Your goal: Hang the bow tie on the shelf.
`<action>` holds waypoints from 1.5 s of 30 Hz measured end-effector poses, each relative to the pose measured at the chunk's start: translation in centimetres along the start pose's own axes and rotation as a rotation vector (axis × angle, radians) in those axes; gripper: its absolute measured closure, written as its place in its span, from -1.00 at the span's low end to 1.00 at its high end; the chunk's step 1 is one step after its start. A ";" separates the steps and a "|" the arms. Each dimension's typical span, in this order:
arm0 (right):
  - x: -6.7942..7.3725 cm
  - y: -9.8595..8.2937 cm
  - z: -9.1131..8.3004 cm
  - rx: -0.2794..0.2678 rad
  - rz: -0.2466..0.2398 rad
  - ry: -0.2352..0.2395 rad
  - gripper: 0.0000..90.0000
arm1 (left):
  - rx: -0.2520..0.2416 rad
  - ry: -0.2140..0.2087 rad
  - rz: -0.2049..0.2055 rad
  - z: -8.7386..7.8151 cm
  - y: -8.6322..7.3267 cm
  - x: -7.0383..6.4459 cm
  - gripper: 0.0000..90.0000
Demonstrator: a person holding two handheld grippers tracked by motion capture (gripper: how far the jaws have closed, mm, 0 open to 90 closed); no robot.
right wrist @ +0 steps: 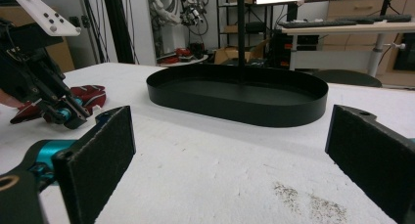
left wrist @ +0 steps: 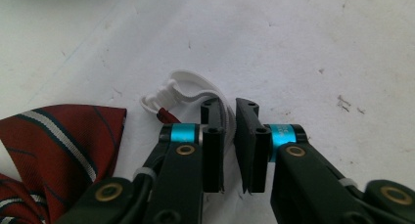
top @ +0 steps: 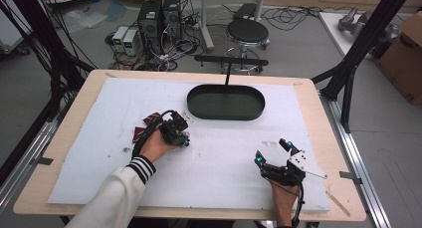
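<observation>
I am at the grasping step. My left tongs [left wrist: 229, 136] are low on the white padded worktop [top: 224, 153], and their two black jaws are almost closed on the white elastic strap with a plastic clasp [left wrist: 183, 89]. This strap belongs to the dark red striped fabric bow tie [left wrist: 58, 145]. A thin gap is visible between the jaws and the band passes through it, so I judge that the strap is pinched, but I cannot tell how firm the hold is.

In the high view the left tongs [top: 180, 133] sit just beside the bow tie [top: 147, 126], which lies flat on the worktop at the left of the middle, near the black oval metal tray with an upright post [top: 226, 102] but apart from it.

My right tongs [top: 271, 153] rest on the worktop at the lower right, well apart from the tie. Their jaws stand wide open and hold nothing; from their own camera I look between them toward the tray [right wrist: 254, 99].

For the next move I think I must first make the grip sure, then lift slowly, because the bow will hang from the strap and can swing. If the tray is the goal, the left hand needs to carry it forward and to the right, clear of the tray wall and the post.
</observation>
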State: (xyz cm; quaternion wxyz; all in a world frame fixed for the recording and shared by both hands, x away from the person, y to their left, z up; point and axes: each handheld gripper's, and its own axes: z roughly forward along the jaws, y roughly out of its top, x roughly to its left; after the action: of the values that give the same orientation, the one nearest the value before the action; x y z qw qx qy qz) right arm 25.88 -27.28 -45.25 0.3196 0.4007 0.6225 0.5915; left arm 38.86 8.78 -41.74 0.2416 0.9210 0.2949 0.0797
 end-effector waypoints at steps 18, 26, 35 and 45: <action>0.0 0.0 0.0 -0.003 -0.005 -0.001 -0.92 | -0.235 -0.017 -0.049 -2.7 -0.4 0.9 0.94; 0.0 0.0 0.0 -0.003 -0.002 -0.003 -0.92 | -0.374 -0.010 -0.066 -4.6 -0.2 1.4 0.94; 0.0 0.0 0.0 -0.002 0.000 -0.003 -0.92 | -0.528 0.058 -0.068 -7.6 1.1 2.0 0.94; 0.0 0.0 0.0 -0.002 -0.001 -0.003 -0.92 | -0.642 0.120 -0.060 -10.0 2.8 2.3 0.94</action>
State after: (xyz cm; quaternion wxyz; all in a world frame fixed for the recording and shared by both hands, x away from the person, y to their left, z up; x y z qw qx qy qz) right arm 25.87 -27.26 -45.27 0.3212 0.4011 0.6216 0.5912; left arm 39.29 12.13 -31.69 0.5039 0.7826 0.2953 0.2155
